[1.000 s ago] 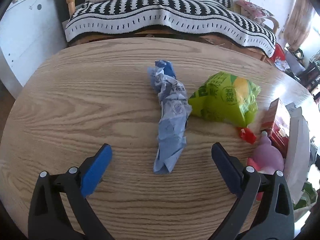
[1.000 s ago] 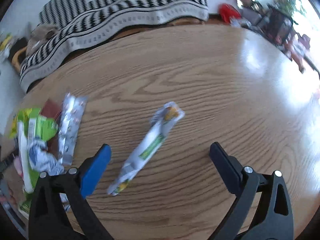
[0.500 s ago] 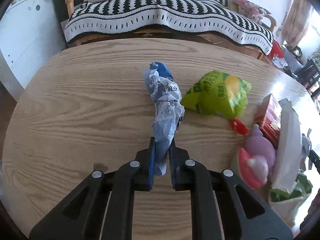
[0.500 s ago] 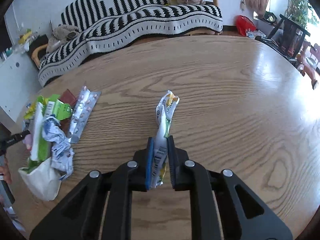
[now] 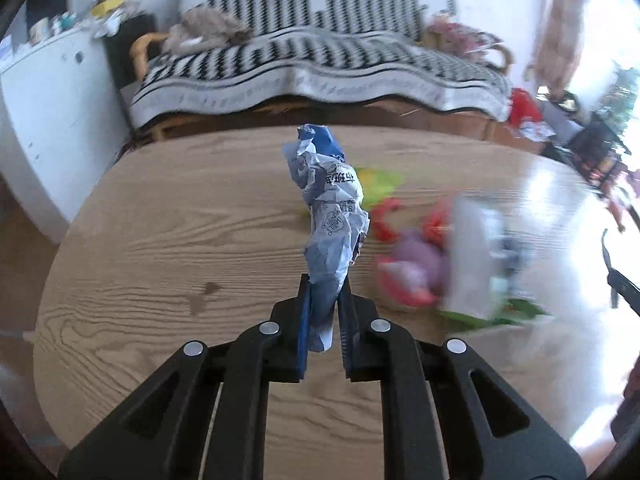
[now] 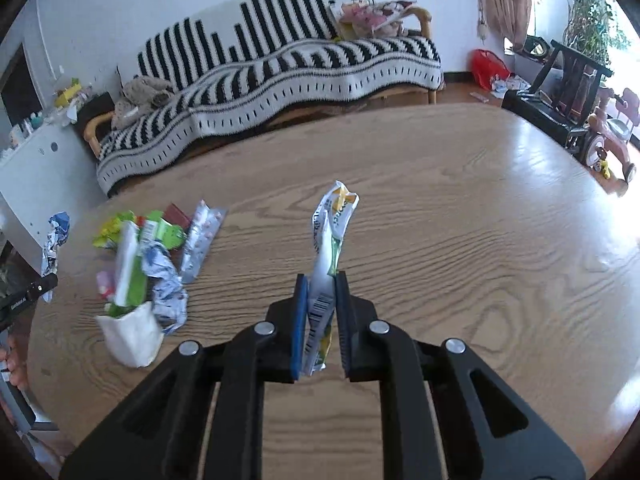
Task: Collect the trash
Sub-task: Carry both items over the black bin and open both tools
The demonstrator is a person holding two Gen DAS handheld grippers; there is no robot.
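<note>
My left gripper (image 5: 325, 292) is shut on a crumpled blue and white wrapper (image 5: 328, 208) and holds it up above the wooden table (image 5: 160, 248). The same wrapper shows at the far left of the right wrist view (image 6: 54, 240). My right gripper (image 6: 321, 292) is shut on a long white, green and yellow wrapper (image 6: 330, 236), lifted off the table (image 6: 460, 240). A pile of trash (image 6: 140, 264) lies on the table to the left of the right gripper: green packets, crumpled paper, a silver blister strip (image 6: 202, 236) and a white bag (image 6: 132, 334).
In the left wrist view the pile (image 5: 440, 256) is blurred, to the right of the held wrapper. A sofa with a black and white striped blanket (image 6: 280, 76) stands beyond the table. A white cabinet (image 5: 44, 112) is at the left. Chairs and a toy (image 6: 600, 136) are at the right.
Both grippers have closed on their wrappers and lifted them off the table. The left view now swings, so the pile is blurred.
</note>
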